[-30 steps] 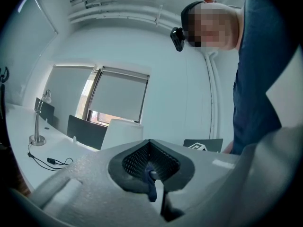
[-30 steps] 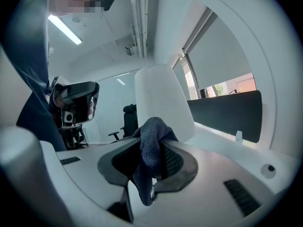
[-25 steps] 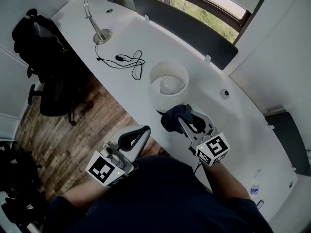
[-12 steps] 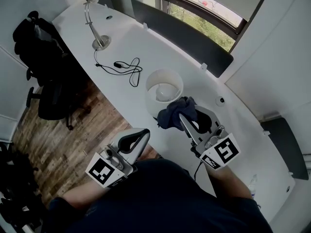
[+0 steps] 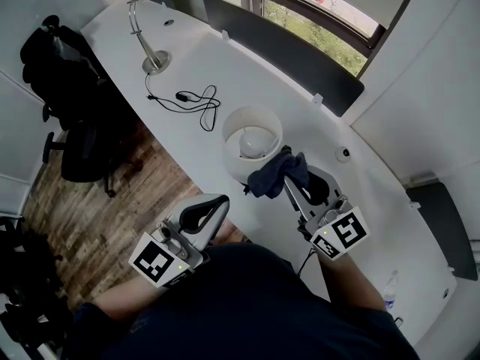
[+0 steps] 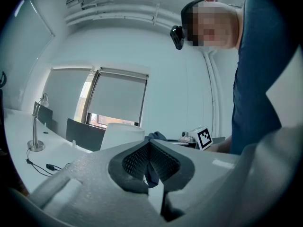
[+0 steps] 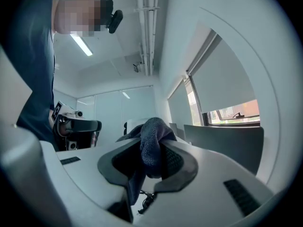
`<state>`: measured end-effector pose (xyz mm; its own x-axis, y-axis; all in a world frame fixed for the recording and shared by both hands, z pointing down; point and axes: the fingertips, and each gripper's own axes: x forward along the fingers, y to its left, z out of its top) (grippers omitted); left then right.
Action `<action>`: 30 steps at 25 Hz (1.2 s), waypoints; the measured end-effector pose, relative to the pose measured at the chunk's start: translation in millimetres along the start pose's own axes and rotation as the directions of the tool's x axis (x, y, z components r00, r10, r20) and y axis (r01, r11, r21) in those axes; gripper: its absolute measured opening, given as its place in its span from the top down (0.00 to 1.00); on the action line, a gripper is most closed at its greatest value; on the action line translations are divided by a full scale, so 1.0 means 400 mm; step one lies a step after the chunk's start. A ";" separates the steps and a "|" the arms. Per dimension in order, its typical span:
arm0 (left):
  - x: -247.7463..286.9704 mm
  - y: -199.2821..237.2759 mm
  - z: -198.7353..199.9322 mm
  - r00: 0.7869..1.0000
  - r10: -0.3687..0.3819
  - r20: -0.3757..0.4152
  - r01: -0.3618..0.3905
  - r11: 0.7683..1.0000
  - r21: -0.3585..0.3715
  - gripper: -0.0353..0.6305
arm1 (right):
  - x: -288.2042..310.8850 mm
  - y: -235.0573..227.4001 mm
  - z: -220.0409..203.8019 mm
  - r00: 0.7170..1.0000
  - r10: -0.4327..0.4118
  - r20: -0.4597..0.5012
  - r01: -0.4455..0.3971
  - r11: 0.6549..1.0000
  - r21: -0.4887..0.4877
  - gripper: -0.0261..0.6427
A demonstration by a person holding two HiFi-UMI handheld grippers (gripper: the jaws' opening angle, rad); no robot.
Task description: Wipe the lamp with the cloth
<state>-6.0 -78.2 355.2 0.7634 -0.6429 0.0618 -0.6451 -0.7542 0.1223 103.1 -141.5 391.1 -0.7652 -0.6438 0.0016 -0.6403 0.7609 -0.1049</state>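
The lamp (image 5: 253, 137) has a white drum shade and stands on the curved white desk (image 5: 225, 66); the bulb shows inside from above. A dark blue cloth (image 5: 274, 173) is bunched against the shade's near right side. My right gripper (image 5: 291, 177) is shut on it, and the cloth (image 7: 152, 143) bulges out between the jaws of the right gripper (image 7: 154, 156). My left gripper (image 5: 212, 205) hangs off the desk's front edge, left of the lamp. Its jaws are shut with nothing in them in the left gripper view (image 6: 150, 146), where the lampshade (image 6: 122, 135) shows beyond.
A silver desk lamp (image 5: 146, 32) stands at the far left end of the desk, with a black cable (image 5: 196, 102) coiled near it. A dark partition panel (image 5: 285, 51) runs along the back. A black office chair (image 5: 75, 126) stands on the wooden floor at the left.
My right gripper has carried the cloth up and a little forward, against the lampshade. The left gripper has barely moved.
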 end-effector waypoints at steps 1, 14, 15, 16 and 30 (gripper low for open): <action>0.003 0.002 -0.001 1.000 0.000 -0.003 0.000 1.000 0.000 0.94 | -0.002 -0.007 -0.020 1.000 -0.006 -0.017 0.006 1.000 0.005 0.82; 0.039 -0.002 -0.019 0.999 -0.014 -0.045 0.014 1.000 0.015 0.94 | -0.021 -0.085 -0.216 0.984 -0.072 -0.162 0.082 0.995 0.060 0.82; 0.040 -0.002 -0.021 0.999 -0.014 -0.047 0.015 1.000 0.016 0.94 | -0.021 -0.088 -0.222 0.983 -0.073 -0.166 0.084 0.995 0.062 0.81; 0.040 -0.002 -0.023 0.999 -0.014 -0.048 0.015 1.000 0.016 0.94 | -0.021 -0.091 -0.225 0.983 -0.075 -0.168 0.087 0.994 0.064 0.82; 0.040 -0.003 -0.026 0.999 -0.013 -0.033 0.013 1.000 0.001 0.94 | 0.011 -0.090 -0.034 0.999 -0.033 -0.018 0.034 0.999 0.038 0.82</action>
<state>7.4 -86.1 366.3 0.7725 -0.6282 0.0932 -0.6350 -0.7628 0.1218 121.8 -170.8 408.5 -0.7445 -0.6672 0.0231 -0.6630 0.7349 -0.1423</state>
